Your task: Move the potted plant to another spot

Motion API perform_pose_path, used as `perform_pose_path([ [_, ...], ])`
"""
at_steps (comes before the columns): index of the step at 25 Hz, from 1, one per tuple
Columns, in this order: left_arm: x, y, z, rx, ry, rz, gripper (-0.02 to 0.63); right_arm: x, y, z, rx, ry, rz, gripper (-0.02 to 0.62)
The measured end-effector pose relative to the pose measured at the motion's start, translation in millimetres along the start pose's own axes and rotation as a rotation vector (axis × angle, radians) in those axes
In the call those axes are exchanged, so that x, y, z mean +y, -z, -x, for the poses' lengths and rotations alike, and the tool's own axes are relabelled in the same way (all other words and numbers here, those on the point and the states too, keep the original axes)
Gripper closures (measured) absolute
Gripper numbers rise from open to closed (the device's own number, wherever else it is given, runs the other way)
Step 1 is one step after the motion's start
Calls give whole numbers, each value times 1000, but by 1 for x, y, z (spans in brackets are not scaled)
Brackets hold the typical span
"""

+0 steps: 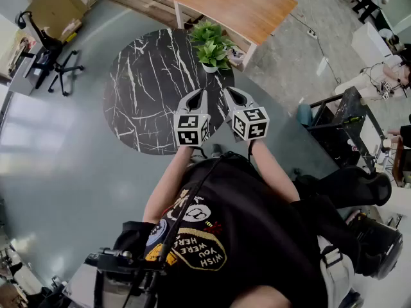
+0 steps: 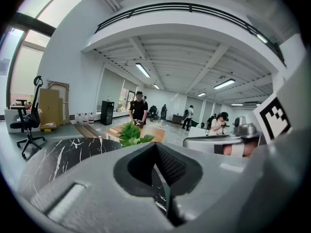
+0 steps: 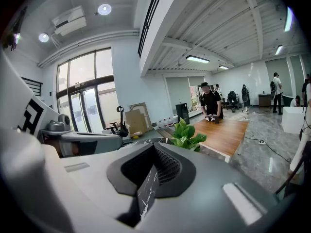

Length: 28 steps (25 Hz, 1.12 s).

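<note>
Two grippers: we hold the left gripper (image 1: 201, 94) and the right gripper (image 1: 227, 91) side by side above the round marble table (image 1: 144, 88), both pointing toward the plant.
Left jaws: closed together, with nothing between them.
Right jaws: closed together as well, and empty.
Potted plant (image 1: 212, 40): it stands upright at the far edge of the table, on the side next to the wooden table (image 1: 247, 5); it is near both gripper tips but apart from them.
Pot (image 1: 210, 67): small and white; we judge it stiff, smooth, rather light and perhaps slippery.
Leaves (image 1: 207, 32): soft and easy to bruise, so no place for a grip.
Where to hold: we think the pot wall under the rim is best, with the pot kept upright.
Before the grip: the jaws must first open wider than the pot.
</note>
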State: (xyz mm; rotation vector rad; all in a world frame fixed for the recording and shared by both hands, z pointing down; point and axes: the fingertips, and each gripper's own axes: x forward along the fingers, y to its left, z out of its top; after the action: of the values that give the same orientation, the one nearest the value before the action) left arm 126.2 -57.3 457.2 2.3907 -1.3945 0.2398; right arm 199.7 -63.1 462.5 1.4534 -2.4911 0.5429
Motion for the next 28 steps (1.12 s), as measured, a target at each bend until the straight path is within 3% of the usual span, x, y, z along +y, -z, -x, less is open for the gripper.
perform_pose_path([
  [28,23,6,1,15,11,46,601,-1,8,-12,24,36,-28,594],
])
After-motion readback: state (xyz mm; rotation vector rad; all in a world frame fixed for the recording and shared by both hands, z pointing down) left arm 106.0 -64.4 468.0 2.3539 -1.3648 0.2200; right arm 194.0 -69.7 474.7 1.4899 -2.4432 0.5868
